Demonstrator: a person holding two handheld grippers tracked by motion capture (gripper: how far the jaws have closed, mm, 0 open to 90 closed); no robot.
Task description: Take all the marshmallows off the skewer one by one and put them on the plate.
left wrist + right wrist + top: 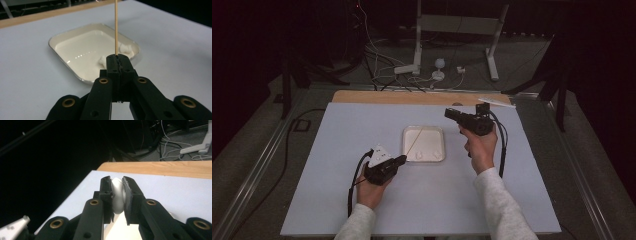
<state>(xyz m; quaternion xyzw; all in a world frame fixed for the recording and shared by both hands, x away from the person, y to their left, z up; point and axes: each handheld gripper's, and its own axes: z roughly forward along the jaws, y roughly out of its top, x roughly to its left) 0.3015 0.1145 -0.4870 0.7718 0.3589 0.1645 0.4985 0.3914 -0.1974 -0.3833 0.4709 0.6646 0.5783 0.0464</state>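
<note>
We see two handheld grippers, left gripper just before one white tray, jaws clamped on one wooden skewer above it, two marshmallows in the tray, right gripper beyond the tray, pinching one marshmallow.

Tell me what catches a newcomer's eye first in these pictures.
A thin wooden skewer stands clamped in the left tool, rising over a white tray at the table's middle that holds a few white lumps. To the tray's right, the raised right tool is pinching one such white lump.
</note>
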